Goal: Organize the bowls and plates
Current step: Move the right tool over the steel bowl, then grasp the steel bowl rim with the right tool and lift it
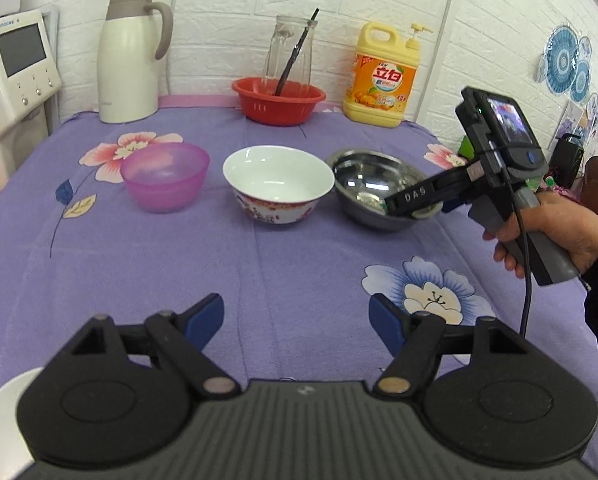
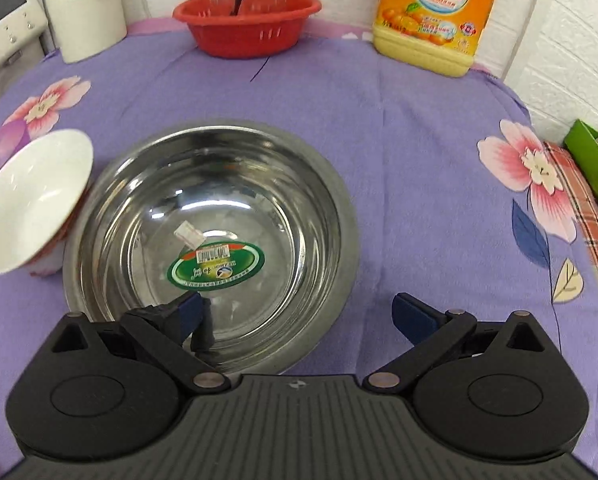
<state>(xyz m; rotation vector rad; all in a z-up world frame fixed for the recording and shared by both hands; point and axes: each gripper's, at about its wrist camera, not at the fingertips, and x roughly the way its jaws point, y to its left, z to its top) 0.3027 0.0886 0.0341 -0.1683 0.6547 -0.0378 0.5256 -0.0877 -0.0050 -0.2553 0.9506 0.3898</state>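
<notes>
Purple bowl (image 1: 165,176): left in the row on the counter (image 1: 299,264); likely light plastic, grip by the rim.
White bowl (image 1: 278,184): middle; probably fragile ceramic, hold the rim gently.
Steel bowl (image 2: 211,240): right; stiff, slick, thin lip.
Left tongs (image 1: 297,320): released, hovering near.
Right tongs (image 2: 297,316): spread, straddling the steel bowl's near rim.

White thermos jug (image 1: 129,60), red basket (image 1: 278,101), yellow detergent bottle (image 1: 383,76) behind
</notes>
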